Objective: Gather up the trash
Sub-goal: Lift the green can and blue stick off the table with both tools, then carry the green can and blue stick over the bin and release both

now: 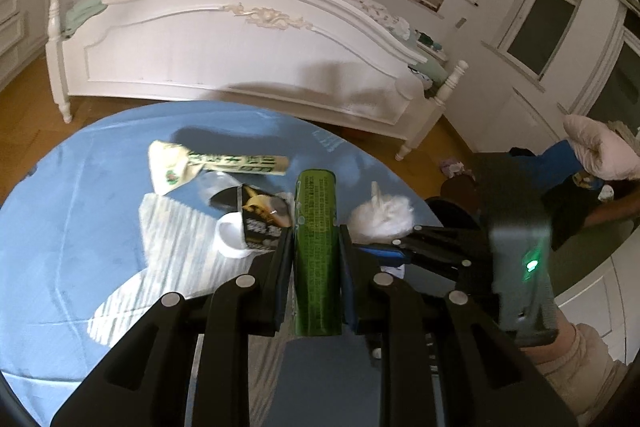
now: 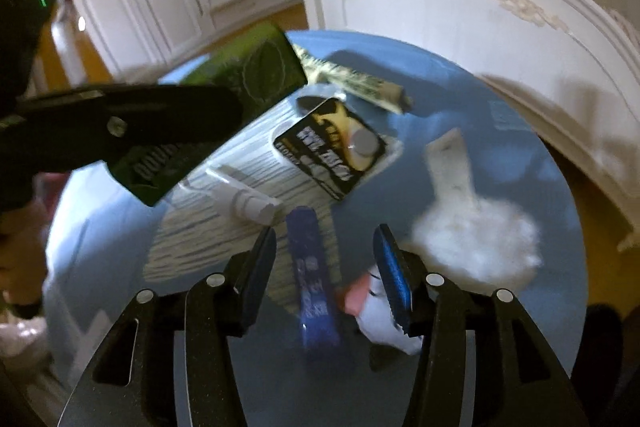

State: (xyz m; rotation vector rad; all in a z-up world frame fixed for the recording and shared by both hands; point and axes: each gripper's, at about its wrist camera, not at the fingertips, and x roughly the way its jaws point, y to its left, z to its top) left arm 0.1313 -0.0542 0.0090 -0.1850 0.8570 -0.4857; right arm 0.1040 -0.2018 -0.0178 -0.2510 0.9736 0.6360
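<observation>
Overhead, the left claw (image 1: 316, 251) gripped one tall green printed carton (image 1: 316, 251) above the round blue bench (image 1: 60, 227) — the right claw (image 2: 325, 263) gaped, straddling one flat blue wrapper (image 2: 314, 279).

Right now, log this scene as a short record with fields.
surface: round blue table
left gripper: shut on green box, lifted off the table
right gripper: open, over the blue wrapper
still on table: black packet, white cup, white wad, long wrapper, striped sheet
background: white bed
</observation>
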